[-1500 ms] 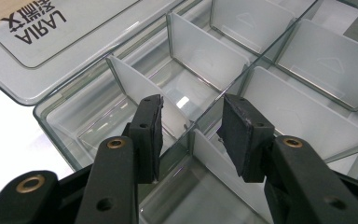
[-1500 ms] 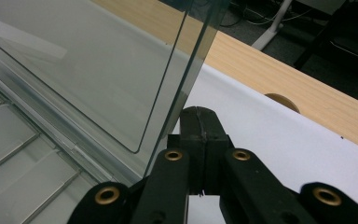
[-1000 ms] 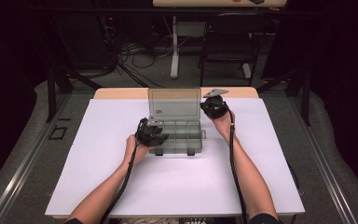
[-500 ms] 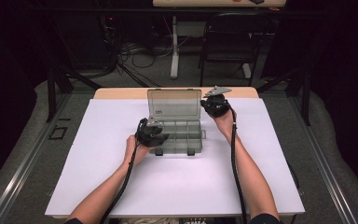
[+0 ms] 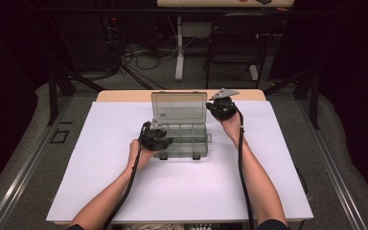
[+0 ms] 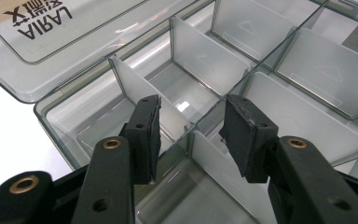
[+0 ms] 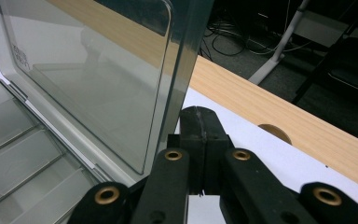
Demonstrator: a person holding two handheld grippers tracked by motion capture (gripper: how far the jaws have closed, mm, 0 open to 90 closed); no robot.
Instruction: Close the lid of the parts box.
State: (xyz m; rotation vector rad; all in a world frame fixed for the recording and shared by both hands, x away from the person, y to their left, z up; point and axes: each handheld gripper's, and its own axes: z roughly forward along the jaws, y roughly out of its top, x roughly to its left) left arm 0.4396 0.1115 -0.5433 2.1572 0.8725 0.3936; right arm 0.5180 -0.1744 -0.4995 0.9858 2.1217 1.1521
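Organizer box (image 5: pixel 182 139) of smoky clear plastic sits toward the far edge of the table (image 5: pixel 100 191), about midway between its left and right edges, with its lid (image 5: pixel 178 108) standing upright on the far side. The right gripper (image 7: pixel 199 126) rests just beside the lid's right edge with its jaws shut and nothing between them, apparently pushing or steadying the lid (whether it actually touches the plastic I cannot tell). The left gripper (image 6: pixel 191 140) hangs over the box's near left corner, jaws partly open and straddling a white divider (image 6: pixel 135 98) without pressing on it. To do this well, I judge the lid should be eased back gently with the closed jaws while the left gripper holds the base down, so the light box does not slide or tip; gripping a thin divider too hard could bend it or pull it from its slot. Every compartment in view looks empty, split only by the white dividers.
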